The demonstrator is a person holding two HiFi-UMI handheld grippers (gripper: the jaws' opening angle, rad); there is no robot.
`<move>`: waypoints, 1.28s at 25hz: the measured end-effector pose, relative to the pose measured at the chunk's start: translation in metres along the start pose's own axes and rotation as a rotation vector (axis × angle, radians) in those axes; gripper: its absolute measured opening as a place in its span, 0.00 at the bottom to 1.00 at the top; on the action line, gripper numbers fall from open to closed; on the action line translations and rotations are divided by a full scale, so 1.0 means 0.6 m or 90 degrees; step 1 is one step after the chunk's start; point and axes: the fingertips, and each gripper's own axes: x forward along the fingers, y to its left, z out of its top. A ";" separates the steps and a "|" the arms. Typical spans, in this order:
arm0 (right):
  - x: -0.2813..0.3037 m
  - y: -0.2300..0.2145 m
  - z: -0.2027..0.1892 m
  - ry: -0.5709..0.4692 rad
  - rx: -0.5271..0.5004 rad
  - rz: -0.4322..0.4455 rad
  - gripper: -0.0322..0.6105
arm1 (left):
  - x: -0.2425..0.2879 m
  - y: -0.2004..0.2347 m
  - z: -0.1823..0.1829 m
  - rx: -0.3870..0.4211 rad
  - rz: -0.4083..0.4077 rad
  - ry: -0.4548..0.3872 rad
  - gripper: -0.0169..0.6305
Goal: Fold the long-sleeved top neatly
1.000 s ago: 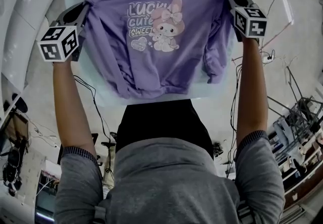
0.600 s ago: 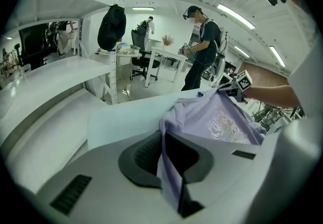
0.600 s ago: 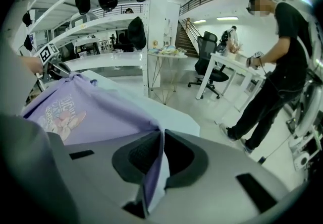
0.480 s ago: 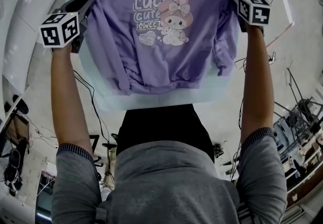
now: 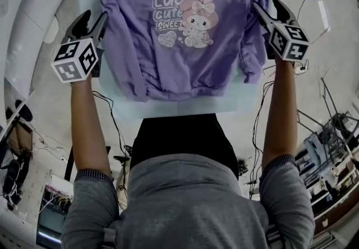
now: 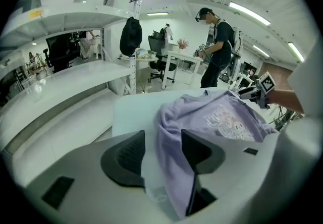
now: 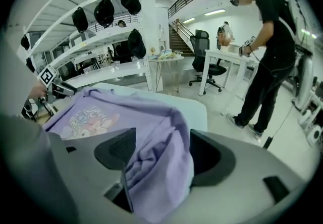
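On the pale table (image 5: 168, 107) in front of the person, the lilac long-sleeved knit top with a rabbit print (image 5: 179, 35) lies spread face up. Its neckline is at 12 o'clock and its hem at 6 o'clock, nearest the person.

At the top's 9 o'clock edge the left gripper (image 5: 94, 18) hovers by the left-hand sleeve (image 5: 120, 63), which runs down beside the body toward 7 o'clock. Its jaws have just been opening and stand well apart. Sleeve cloth drapes loosely through the gap, but nothing is pinched.

Over at 3 o'clock the right gripper (image 5: 266, 5) is at the right-hand sleeve (image 5: 255, 51), whose cuff ends near 4 o'clock. Its jaws have just been opening too. A bunched ridge of purple fabric sits between them, unclamped.

To my eye the garment is light, soft and limp. It should sag and crease wherever it goes unsupported, and it is neither fragile nor likely to slip in ribbed pads. I'd take hold at a cuff to carry a sleeve across the chest. For the body, I'd pinch a shoulder and the hem corner on the same side so the fold line stays straight.
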 end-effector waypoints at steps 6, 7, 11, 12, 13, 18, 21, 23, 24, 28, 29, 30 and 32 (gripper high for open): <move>-0.045 0.105 -0.048 -0.020 0.053 0.051 0.59 | -0.056 -0.079 -0.111 0.027 0.002 0.055 0.46; -0.050 0.123 -0.062 -0.016 0.055 0.059 0.59 | -0.060 -0.091 -0.138 0.038 0.001 0.074 0.47; -0.059 0.173 -0.108 0.005 0.055 0.088 0.59 | -0.068 -0.114 -0.210 0.059 0.008 0.116 0.48; -0.061 0.177 -0.114 0.008 0.054 0.092 0.59 | -0.068 -0.116 -0.216 0.061 0.013 0.120 0.48; -0.064 0.177 -0.118 0.009 0.055 0.094 0.59 | -0.066 -0.117 -0.219 0.064 0.018 0.124 0.46; -0.079 0.176 -0.115 0.005 0.057 0.097 0.58 | -0.070 -0.105 -0.214 0.080 0.047 0.130 0.06; -0.075 0.190 -0.109 0.001 0.054 0.099 0.58 | -0.091 -0.061 -0.204 0.086 0.077 0.118 0.06; -0.073 0.193 -0.115 0.000 0.052 0.098 0.58 | -0.104 -0.022 -0.200 0.089 0.108 0.108 0.06; -0.073 0.189 -0.119 0.000 0.052 0.097 0.58 | -0.109 -0.003 -0.198 0.093 0.125 0.106 0.06; -0.089 0.154 -0.126 0.000 0.051 0.089 0.58 | -0.123 0.037 -0.178 0.116 0.183 0.108 0.06; -0.094 0.145 -0.125 0.000 0.050 0.088 0.58 | -0.124 0.040 -0.175 0.120 0.190 0.112 0.06; -0.098 0.138 -0.125 0.000 0.051 0.087 0.58 | -0.124 0.041 -0.173 0.122 0.193 0.116 0.06; -0.104 0.134 -0.126 0.001 0.050 0.086 0.58 | -0.124 0.036 -0.173 0.122 0.191 0.118 0.13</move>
